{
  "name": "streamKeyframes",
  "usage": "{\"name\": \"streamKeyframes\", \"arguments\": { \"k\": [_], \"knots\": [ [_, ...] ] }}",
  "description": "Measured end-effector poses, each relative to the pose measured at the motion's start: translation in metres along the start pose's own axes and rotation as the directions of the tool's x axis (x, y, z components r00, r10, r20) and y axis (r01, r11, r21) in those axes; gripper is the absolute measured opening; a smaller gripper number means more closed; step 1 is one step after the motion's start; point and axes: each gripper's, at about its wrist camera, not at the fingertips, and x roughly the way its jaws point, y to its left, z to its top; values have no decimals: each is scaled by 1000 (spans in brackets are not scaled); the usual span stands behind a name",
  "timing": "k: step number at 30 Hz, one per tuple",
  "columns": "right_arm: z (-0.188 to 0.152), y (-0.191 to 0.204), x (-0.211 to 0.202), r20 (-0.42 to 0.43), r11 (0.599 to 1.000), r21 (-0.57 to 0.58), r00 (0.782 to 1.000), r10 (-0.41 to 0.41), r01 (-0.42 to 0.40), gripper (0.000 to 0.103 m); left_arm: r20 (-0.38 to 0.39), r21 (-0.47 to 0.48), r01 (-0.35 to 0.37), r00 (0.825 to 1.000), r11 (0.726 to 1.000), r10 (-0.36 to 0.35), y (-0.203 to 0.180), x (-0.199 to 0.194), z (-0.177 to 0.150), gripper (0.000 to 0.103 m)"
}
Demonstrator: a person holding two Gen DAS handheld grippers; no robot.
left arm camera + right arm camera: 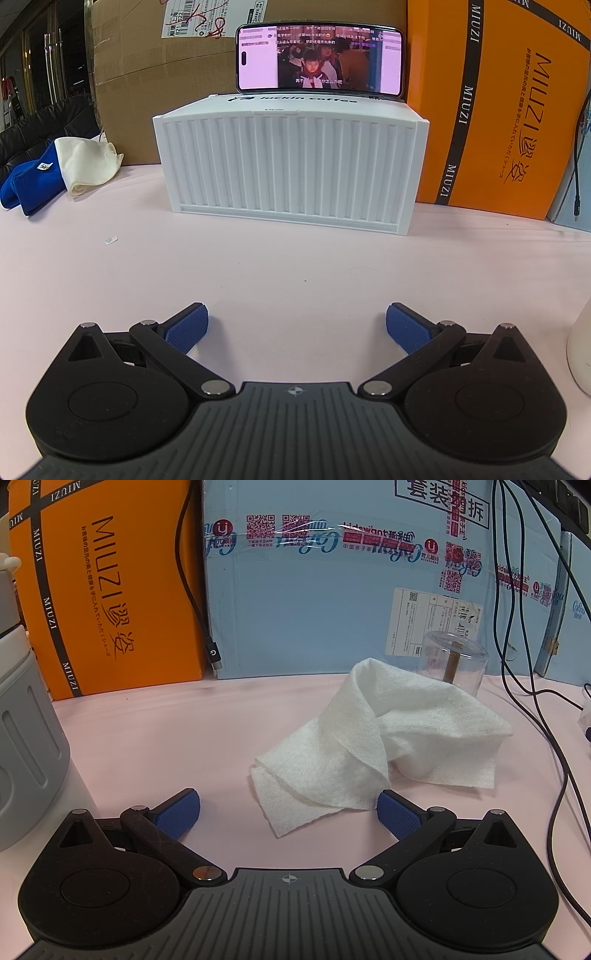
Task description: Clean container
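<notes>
We see the left gripper [297,326] low over the pink table [258,266], fingers spread wide with nothing between the blue pads [186,328]. Dead ahead at 12 o'clock stands a white ribbed box [291,162], resting on the table well apart from the fingers; a phone [319,59] lies sideways on its lid, screen lit. Behind it a brown carton [155,85], and at 2 o'clock an orange box [506,107]. At 10 o'clock a blue cloth [31,181] and a cream cloth [86,164] lie bunched together at the table's far edge. A white rounded object, cut off by the frame, sits at 3 o'clock. In the right view, the right gripper [288,810] is likewise wide open and holds nothing. A crumpled white wipe [373,738] lies on the table at 12 to 1 o'clock, its near corner between the pads and its edge just touching or overlapping the right pad [399,814]; we cannot tell which. Behind the wipe at 1 o'clock stands a clear container [456,661], partly hidden by it, with a brown stick-like piece inside. A grey-and-white jug [26,738] fills 9 o'clock. A pale blue carton [332,590] backs the scene, and black cables [517,627] hang at 2 o'clock.
</notes>
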Motion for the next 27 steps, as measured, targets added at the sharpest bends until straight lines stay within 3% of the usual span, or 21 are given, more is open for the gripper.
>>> {"name": "streamKeyframes", "arguments": {
  "k": [27],
  "knots": [
    [-3, -11, -10, 9, 999, 21, 999, 33, -33, 103, 9, -19, 35, 999, 999, -35, 4, -3, -1, 103]
  ]
}}
